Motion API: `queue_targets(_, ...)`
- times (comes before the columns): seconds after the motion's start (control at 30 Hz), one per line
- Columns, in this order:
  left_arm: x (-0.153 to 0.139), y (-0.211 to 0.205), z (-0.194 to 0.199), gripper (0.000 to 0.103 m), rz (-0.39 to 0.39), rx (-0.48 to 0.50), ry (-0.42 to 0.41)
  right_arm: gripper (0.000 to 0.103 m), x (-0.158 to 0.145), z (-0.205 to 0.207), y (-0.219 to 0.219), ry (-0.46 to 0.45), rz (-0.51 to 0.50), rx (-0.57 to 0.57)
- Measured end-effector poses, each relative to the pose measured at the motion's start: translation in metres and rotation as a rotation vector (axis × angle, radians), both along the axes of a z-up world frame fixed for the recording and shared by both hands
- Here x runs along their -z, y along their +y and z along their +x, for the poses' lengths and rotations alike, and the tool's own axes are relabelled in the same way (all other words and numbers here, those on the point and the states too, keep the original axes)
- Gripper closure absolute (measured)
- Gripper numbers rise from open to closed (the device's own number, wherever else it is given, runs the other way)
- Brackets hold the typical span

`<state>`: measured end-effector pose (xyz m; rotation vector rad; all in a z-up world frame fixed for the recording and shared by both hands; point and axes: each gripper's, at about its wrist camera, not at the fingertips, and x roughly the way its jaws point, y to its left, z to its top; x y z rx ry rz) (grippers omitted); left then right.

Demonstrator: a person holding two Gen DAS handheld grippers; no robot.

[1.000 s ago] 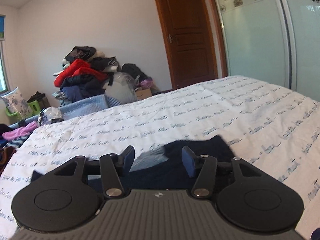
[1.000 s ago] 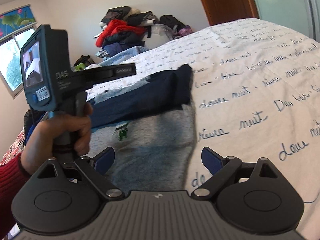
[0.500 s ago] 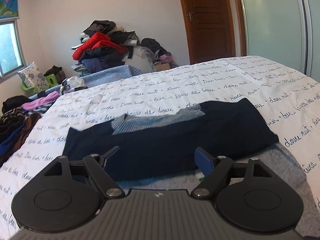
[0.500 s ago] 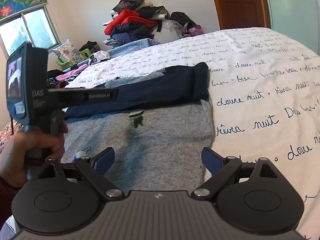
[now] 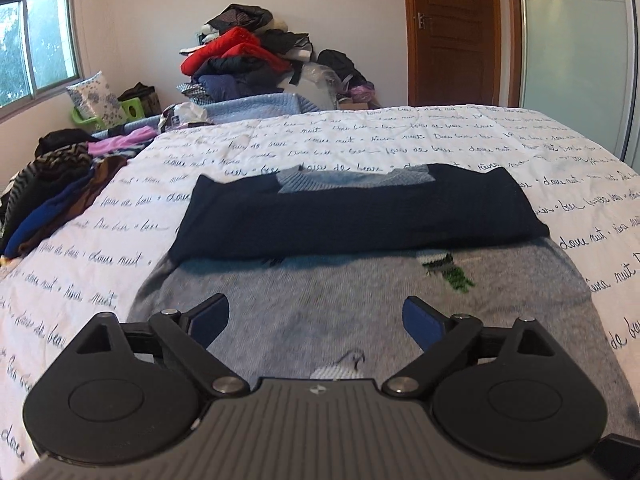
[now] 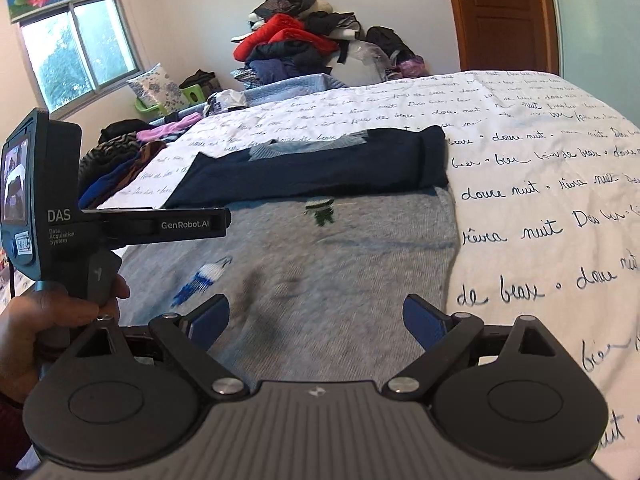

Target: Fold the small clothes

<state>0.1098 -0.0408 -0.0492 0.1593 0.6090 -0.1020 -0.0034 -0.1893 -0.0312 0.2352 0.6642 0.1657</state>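
Note:
A small sweater lies flat on the bed. Its body is grey knit (image 5: pixel 320 300) with small embroidered motifs. Its navy sleeves and upper part (image 5: pixel 360 212) are folded across the far end, and a light blue collar (image 5: pixel 352 178) shows there. My left gripper (image 5: pixel 316 320) is open and empty, hovering over the grey body near its near end. My right gripper (image 6: pixel 316 318) is open and empty over the same grey body (image 6: pixel 340 264), toward its right side. The navy fold (image 6: pixel 320 172) lies beyond it. The left gripper's handle (image 6: pixel 120 226), held by a hand, shows at the left of the right wrist view.
The bed has a white quilt with script print (image 5: pixel 460 140). A heap of dark and striped clothes (image 5: pixel 52 196) lies at the bed's left edge. A pile of clothes (image 5: pixel 248 56) sits against the far wall. A wooden door (image 5: pixel 452 32) stands at the back right.
My left gripper opened wide, let go of the navy fold and drew back toward the sweater's near end. My right gripper stayed open and shifted slightly; both views tilted down.

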Motion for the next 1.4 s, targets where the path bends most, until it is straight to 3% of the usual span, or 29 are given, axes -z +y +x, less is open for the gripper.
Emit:
queue_targets(0.47, -0.010, 0.032, -0.054, 0.009, -0.039, -0.045, 0.023, 0.008, 0.002, -0.049, 0.016, -0.005, 0.003, -0.015)
queue_targets(0.93, -0.006, 0.071, -0.100, 0.009, -0.068, -0.056, 0.051, 0.008, 0.019, -0.064, 0.047, 0.035, 0.016, -0.032)
queue_targets(1.2, -0.004, 0.073, -0.115, 0.009, -0.054, -0.085, 0.059, 0.008, 0.014, -0.070, 0.064, -0.012, -0.078, -0.005)
queue_targets(1.4, -0.001, 0.078, -0.120, 0.009, -0.047, -0.088, 0.067, 0.008, 0.017, -0.067, 0.052, 0.016, -0.028, 0.007)
